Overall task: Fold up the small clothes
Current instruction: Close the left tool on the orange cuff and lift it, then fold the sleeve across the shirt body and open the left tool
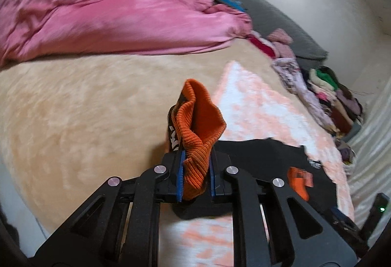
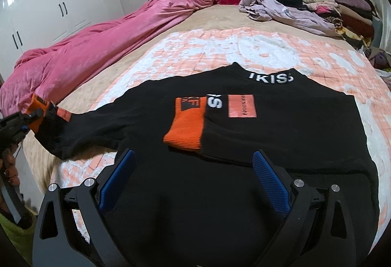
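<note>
Peach-and-white quilt covers the near half of the bed, and on it lies the black sweatshirt I am folding, spread flat with its chest lettering up. Beyond it a pink duvet is bunched along one side, and a heap of unfolded clothes sits well apart at the far corner by the grey headboard.

The sweatshirt has two sleeves, each ending in an orange ribbed cuff. One sleeve is already laid across the chest, its folded cuff resting just beside the orange patch. The other sleeve stretches out to the side, and its outer cuff is clamped in my left claw — blue pads pressed tight on the rib knit, the fabric standing up out of them. My right claw hovers over the hem with its jaws wide apart and nothing between them.

As I judge it, the step is to carry this second sleeve inward over the body. To do it well I should keep the cuff lifted clear so the sleeve doesn't drag and wrinkle, swing it across so the crease falls at the shoulder seam, and lay it level with the first cuff. My right claw could press the body down near the armpit — that would keep the whole garment from sliding on the quilt.
</note>
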`<state>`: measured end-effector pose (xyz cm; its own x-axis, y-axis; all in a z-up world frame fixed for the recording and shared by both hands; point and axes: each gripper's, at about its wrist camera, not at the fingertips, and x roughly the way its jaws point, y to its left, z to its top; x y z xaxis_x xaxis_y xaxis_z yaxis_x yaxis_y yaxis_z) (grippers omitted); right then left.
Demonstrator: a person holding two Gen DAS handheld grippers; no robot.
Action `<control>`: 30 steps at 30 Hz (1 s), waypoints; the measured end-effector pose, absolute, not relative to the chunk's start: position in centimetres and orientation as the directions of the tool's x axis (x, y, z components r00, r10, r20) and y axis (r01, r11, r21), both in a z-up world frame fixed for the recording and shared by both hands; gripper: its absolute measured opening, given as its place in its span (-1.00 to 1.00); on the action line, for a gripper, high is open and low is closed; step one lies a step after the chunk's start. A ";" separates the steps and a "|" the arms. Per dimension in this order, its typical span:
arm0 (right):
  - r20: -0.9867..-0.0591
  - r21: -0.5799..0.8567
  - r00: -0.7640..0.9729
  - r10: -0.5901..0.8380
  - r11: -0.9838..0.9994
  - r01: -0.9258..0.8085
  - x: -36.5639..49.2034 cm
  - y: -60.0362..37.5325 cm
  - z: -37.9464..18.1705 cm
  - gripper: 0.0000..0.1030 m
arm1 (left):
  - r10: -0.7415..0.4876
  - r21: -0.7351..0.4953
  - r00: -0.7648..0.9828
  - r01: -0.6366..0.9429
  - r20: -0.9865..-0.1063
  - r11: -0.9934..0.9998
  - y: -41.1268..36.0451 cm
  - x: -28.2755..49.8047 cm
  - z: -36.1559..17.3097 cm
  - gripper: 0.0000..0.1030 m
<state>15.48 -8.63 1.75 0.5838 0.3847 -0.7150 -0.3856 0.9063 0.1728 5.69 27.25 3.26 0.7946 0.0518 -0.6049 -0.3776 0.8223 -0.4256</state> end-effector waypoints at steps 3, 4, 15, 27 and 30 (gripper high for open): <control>-0.712 0.185 0.592 0.378 0.914 -0.362 15.6 -9.7 1.8 0.86 | 0.018 -0.421 0.808 -0.326 -0.589 0.847 25.1 6.6 4.3 -0.85; -0.710 0.188 0.596 0.375 0.917 -0.353 15.6 -10.2 1.9 0.86 | 0.001 -0.417 0.812 -0.301 -0.584 0.858 24.2 7.0 4.7 -0.85; -0.696 0.209 0.635 0.334 0.941 -0.266 15.6 -14.9 2.4 0.86 | -0.149 -0.382 0.782 -0.121 -0.605 0.916 15.2 10.8 4.6 -0.85; -0.700 0.237 0.653 0.289 0.957 -0.169 15.9 -19.3 1.8 0.86 | -0.241 -0.327 0.706 0.015 -0.666 0.945 7.8 13.6 1.9 -0.85; -0.701 0.236 0.656 0.280 0.959 -0.158 16.0 -19.9 1.7 0.86 | -0.251 -0.315 0.689 0.034 -0.681 0.949 6.6 14.1 1.2 -0.85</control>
<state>15.97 -19.92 1.75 0.6556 0.2802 -0.7012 -0.1577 0.9589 0.2358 14.08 6.58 1.17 0.6885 -0.2507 -0.6805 0.0344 0.9486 -0.3147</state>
